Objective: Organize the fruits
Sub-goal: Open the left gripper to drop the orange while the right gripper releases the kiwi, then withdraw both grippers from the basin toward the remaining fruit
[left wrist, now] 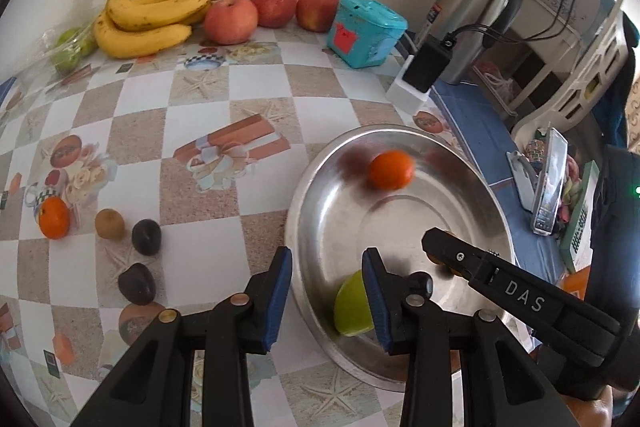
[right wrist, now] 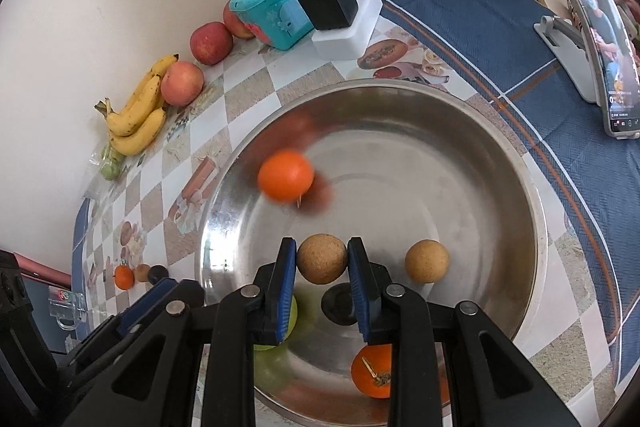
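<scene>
A steel bowl stands on the checked tablecloth. Inside it a blurred orange lies near the far side. My left gripper hangs open over the bowl's near rim with nothing between its pads; a green fruit sits just behind its right finger. My right gripper is shut on a tan round fruit low over the bowl. Also in the bowl are a second tan fruit, a dark fruit and a stemmed orange.
On the cloth at left lie an orange, a kiwi and two dark fruits. Bananas, apples and a teal box line the wall. A charger, a kettle and a phone on a stand are at right.
</scene>
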Tool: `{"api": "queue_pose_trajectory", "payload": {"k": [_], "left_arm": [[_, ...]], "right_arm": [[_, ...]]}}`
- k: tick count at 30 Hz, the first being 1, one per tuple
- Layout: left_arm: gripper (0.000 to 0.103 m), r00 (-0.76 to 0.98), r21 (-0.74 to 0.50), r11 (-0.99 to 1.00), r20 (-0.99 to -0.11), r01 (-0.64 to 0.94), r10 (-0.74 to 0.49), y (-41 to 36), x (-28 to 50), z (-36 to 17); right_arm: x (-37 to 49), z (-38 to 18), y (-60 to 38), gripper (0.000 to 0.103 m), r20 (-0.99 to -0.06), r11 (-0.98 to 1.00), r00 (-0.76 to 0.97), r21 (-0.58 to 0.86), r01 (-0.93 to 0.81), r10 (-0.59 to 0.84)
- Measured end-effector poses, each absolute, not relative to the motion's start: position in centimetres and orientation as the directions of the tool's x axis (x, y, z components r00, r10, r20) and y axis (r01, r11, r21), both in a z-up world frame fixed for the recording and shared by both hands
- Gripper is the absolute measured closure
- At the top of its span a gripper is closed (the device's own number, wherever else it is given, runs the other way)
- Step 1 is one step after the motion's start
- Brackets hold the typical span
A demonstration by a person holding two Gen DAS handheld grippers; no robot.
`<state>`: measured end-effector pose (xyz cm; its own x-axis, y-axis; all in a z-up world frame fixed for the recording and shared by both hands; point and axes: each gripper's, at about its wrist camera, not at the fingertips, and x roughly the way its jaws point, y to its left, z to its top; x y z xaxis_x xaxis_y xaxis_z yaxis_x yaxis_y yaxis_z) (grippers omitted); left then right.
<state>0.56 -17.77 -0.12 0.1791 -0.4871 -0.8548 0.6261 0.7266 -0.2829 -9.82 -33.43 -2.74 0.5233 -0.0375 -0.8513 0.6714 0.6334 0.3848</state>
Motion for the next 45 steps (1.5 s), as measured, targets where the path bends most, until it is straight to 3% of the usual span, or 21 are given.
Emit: {"api": "queue_pose_trajectory", "payload": {"k": [11,15,45], "left_arm": [[0.063,0.176,-0.294,0.757,-0.865,0.584,-0.471,-16.8,1.5,-0.4],[0.063,0.178,-0.288,0.763,-0.869,0.579,-0.462,-16.7,1.6,-0.5],[0.063,0.216,-0.284,0.845,-0.885,0.452,-0.413,-13.2,4.7,-0.7]], "right_arm": [[-9.3,-3.3,-33.3,0.075,-0.868,0.642,0.495,0.359,0.677,-0.037],[-9.3,-3.2,-33.2,0.068,-0.869,0.646,0.493,0.35,0.678,-0.047],[-8.3,-2.0,-31.8,0.068,-0.857,0.703,0.514,0.347,0.621,-0.032]]}}
